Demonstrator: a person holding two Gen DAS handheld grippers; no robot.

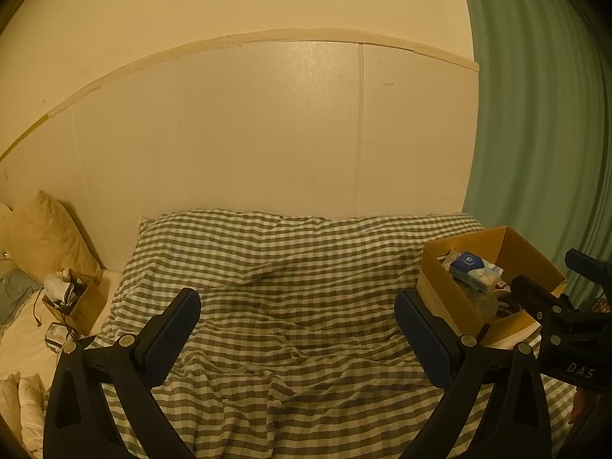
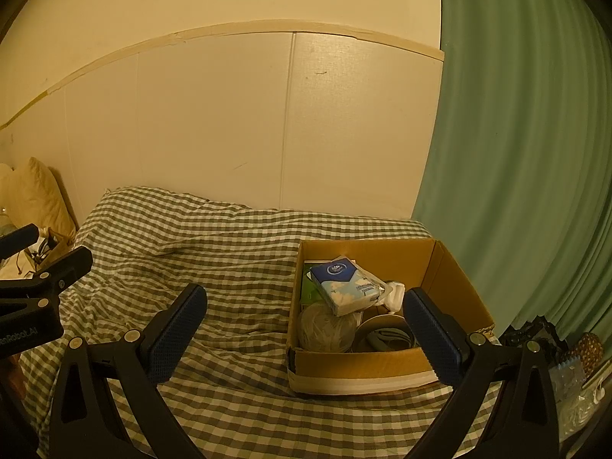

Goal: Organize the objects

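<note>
Nearest the cameras, both tools hang idle over the bed. The left gripper (image 1: 297, 331), black-armed with blue textured pads, is spread wide with nothing between its fingers; below it lies only rumpled cloth. The right gripper (image 2: 305, 325) is likewise spread wide and empty, its right finger hanging over the near right corner of the open brown cardboard box (image 2: 359, 369).

That box sits on the right side of the bed and already holds a good deal: a blue-and-white soft pack of tissues (image 2: 346, 285) lying tilted on top, a pale round ball of something fibrous (image 2: 325, 329) at the near left, a green flat packet (image 2: 308, 287) under the tissues, a white plastic item (image 2: 396, 296) and grey looped pieces (image 2: 386, 336) that cannot be told apart clearly. Judging from this, most of the gathering looks done, since no loose item shows on the cover between the grippers.

What may remain lies at the far left: a smaller brown cardboard box (image 1: 82, 308) stuffed with white wrapping and dark cords, with a small clear packet (image 1: 56, 334) just beside it on a white sheet.

The bed is covered by a grey-and-white checked duvet (image 1: 290, 267), soft and creased, so anything set down may tip. Behind it stand a cream cushion (image 1: 46, 237), a cream panelled wall (image 1: 267, 126) and, to the right, a pleated green curtain (image 1: 535, 134). The lighting is dim and yellow.
</note>
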